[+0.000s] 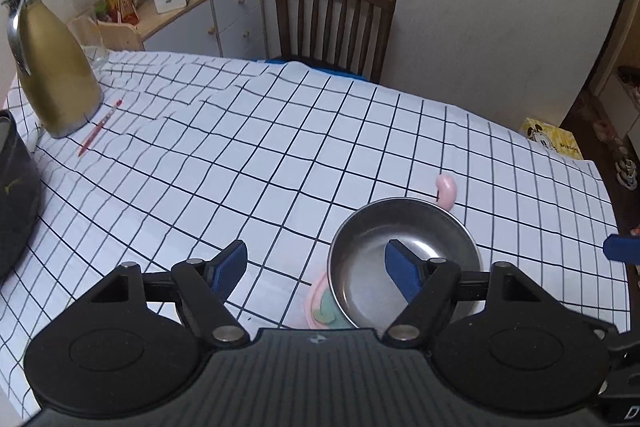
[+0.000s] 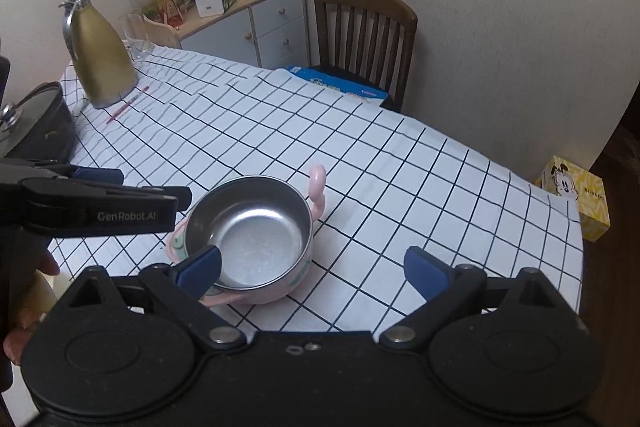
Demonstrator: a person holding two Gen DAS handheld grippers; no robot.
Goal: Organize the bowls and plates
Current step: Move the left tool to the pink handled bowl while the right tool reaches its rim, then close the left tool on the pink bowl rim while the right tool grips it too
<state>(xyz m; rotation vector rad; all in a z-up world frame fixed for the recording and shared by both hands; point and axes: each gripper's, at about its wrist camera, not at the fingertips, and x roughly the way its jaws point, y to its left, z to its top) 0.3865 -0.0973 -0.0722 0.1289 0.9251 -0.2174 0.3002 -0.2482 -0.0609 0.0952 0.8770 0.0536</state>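
Observation:
A steel bowl point(image 1: 404, 259) point(image 2: 250, 231) sits nested in a pink bowl point(image 2: 264, 293) point(image 1: 320, 311) with pink ear-like handles point(image 2: 318, 183) on the checked tablecloth point(image 1: 240, 167). My left gripper point(image 1: 320, 267) is open; its right finger point(image 1: 402, 273) hangs over the steel bowl's inside and its left finger is over the cloth. My right gripper point(image 2: 316, 271) is open and empty; its left finger point(image 2: 200, 267) is at the bowl's near rim. The left gripper point(image 2: 100, 203) also shows from the side in the right wrist view.
A gold thermos jug point(image 1: 52, 67) point(image 2: 102, 59), a red pen point(image 1: 100, 127) and a dark pot with a lid point(image 2: 36, 123) stand at the table's left. A wooden chair point(image 1: 334, 23) and a cabinet point(image 1: 212, 15) are behind. A yellow tissue box point(image 2: 576, 195) lies past the right edge.

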